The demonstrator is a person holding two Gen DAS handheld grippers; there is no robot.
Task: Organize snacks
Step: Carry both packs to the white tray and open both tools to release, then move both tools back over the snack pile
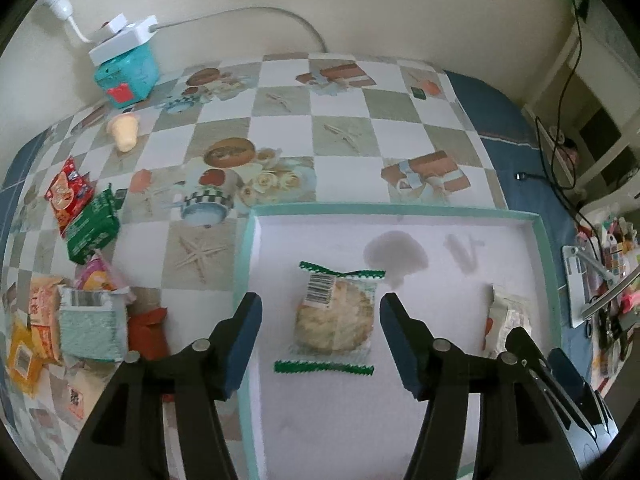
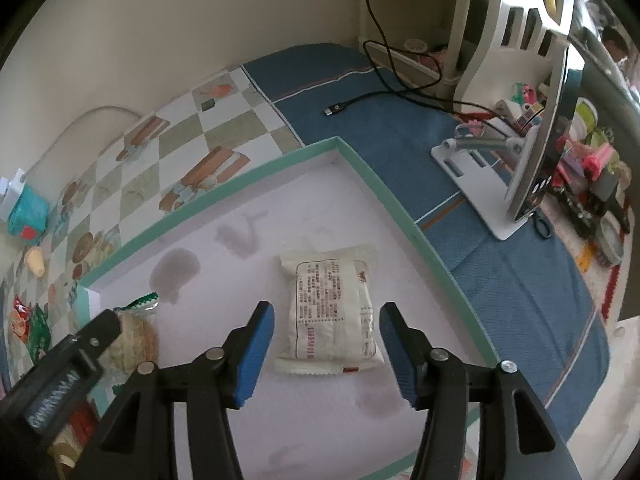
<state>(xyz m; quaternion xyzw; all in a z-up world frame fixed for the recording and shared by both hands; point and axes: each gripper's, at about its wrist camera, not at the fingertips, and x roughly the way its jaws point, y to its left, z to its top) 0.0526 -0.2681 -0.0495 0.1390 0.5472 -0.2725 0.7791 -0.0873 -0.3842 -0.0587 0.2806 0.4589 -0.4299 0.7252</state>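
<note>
Round cracker packet [image 1: 335, 317], crinkled wrapper

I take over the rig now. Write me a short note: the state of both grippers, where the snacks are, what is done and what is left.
Left gripper: open, above the clear green-edged cracker packet, not touching.
Right gripper: open, above the white printed snack pouch, not touching.
Both packets lie flat in the shallow white tray with mint-green rim.
Done: two snacks in the tray.
Left: the pile of mixed snack packets on the checked tablecloth, left of the tray.
</note>
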